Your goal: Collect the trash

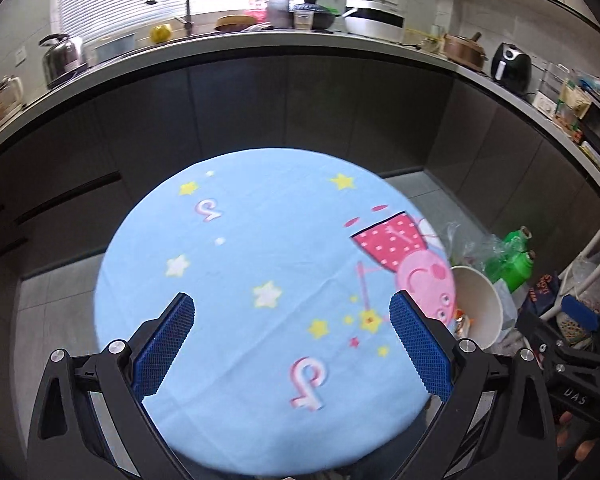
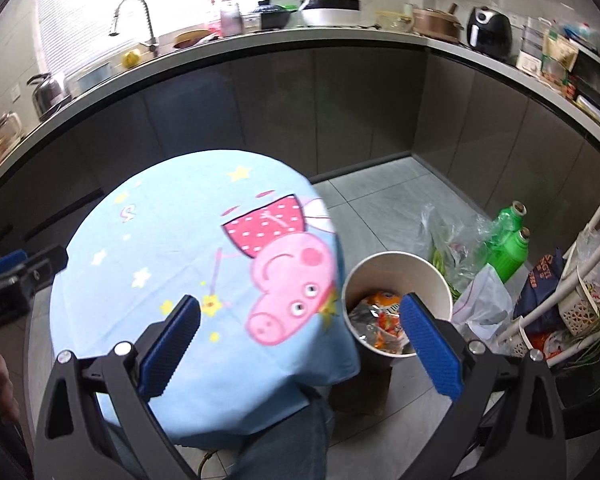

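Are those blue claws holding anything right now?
No. The left gripper and the right gripper are both open and empty above the round table.

Bare blue tablecloth (image 1: 260,240); trash-filled paper cup (image 2: 396,304) just beside its right edge

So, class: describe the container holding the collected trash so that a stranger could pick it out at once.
Find the round table with the blue cartoon-pig cloth. Just off its right edge, lower down, stands a white paper bucket holding crumpled wrappers. Unlike the green bottles and plastic bags behind it, it is rigid, round and open-topped.
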